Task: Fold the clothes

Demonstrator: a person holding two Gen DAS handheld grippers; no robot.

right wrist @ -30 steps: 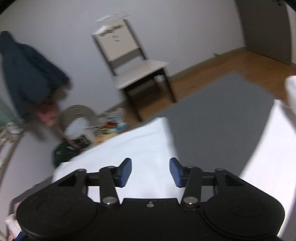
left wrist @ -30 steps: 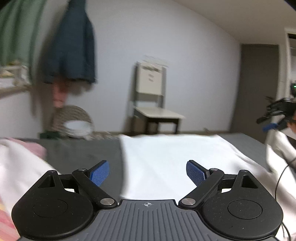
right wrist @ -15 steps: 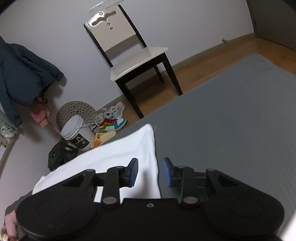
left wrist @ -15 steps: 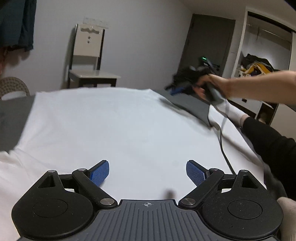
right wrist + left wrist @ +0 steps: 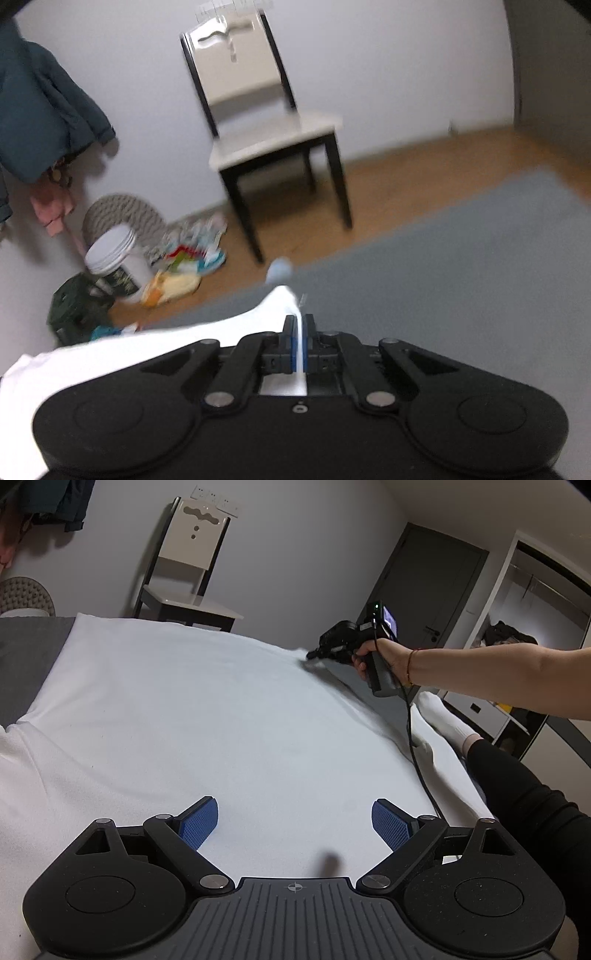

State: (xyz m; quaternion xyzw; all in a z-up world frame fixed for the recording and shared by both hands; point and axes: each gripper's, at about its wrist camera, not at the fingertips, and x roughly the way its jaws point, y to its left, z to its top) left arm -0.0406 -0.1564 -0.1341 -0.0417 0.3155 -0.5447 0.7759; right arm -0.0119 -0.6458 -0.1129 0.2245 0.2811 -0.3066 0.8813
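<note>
Lying flat across the grey surface [image 5: 22, 664], the white garment [image 5: 207, 716] ran its long axis from the left gripper [image 5: 293, 825] toward the far edge near the chair [image 5: 192, 565], its straight far hem facing the wall; a ribbed white part lay at the near left. Which end was collar and which hem could not be told for sure.

Half a second earlier the right gripper [image 5: 300, 345] had stood with its blue pads slightly apart around the far right corner of the cloth; now it was clenched on that corner, a thin strip of white fabric pinched between the pads. In the left wrist view that corner rose off the surface toward the person's hand [image 5: 384, 661]. That likely meant the grasp for the first fold was secured on the right side.

The left gripper, jaws spread wide and holding nothing, hovered over the near middle of the garment. It had swung from the left edge to face across the cloth, and probably needed its own hold before any fold.
</note>
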